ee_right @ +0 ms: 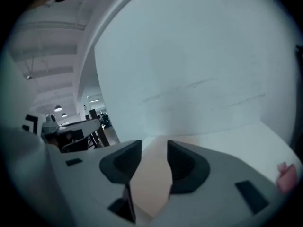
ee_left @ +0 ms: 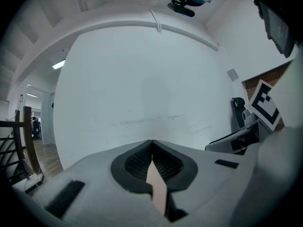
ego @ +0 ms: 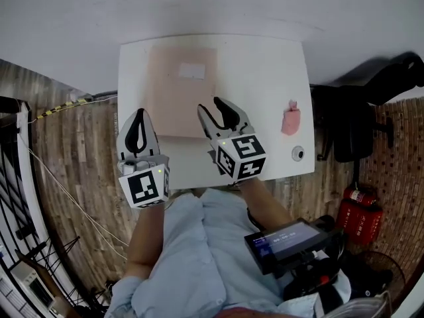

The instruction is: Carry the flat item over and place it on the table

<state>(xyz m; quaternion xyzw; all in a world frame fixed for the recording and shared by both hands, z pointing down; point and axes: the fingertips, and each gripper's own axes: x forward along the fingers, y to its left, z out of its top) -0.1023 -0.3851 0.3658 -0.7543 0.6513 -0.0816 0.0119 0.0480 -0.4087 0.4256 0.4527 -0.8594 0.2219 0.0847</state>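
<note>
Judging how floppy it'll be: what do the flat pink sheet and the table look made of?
Flat pink sheet: likely thin matte paper or card, with a white label; its edge looks sliver-thin between the fingers of the left gripper. Table: smooth white top, perhaps laminate or painted board; can't tell which.

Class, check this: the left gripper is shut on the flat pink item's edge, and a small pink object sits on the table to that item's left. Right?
No. The head view shows the small pink object on the table to the right of the flat pink item. The left gripper is shut on its edge.
</note>
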